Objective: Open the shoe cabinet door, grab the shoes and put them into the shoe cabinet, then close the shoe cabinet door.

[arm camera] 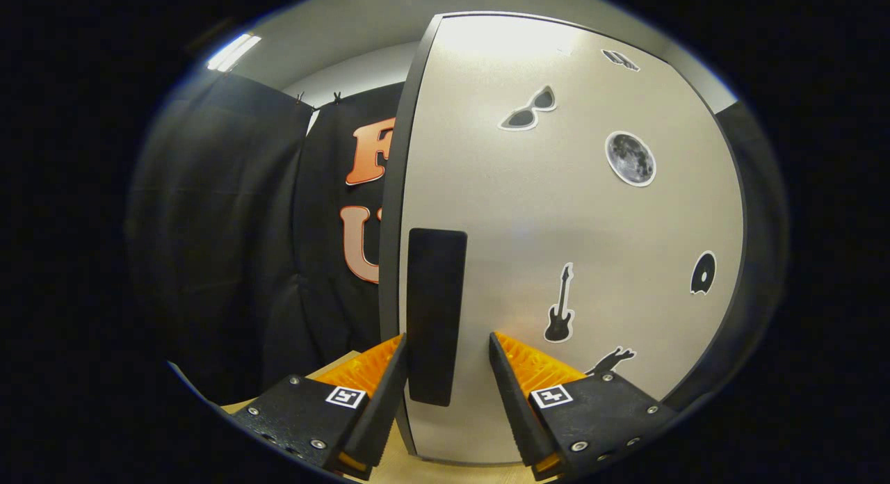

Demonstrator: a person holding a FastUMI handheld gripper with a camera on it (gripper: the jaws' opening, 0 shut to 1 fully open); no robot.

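I see the shoe cabinet door [556, 247] filling the centre and right of the frame. Its dark upright handle [435, 317], lower centre, runs vertically between my 2 fingers [446, 355], which stand apart, straddling it, not clamped yet.

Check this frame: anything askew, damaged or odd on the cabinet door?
Nothing stands out. The cabinet door looks intact, its stickers lie flat, and the gripper is open, its fingers straddling the dark handle without clearly pressing it.
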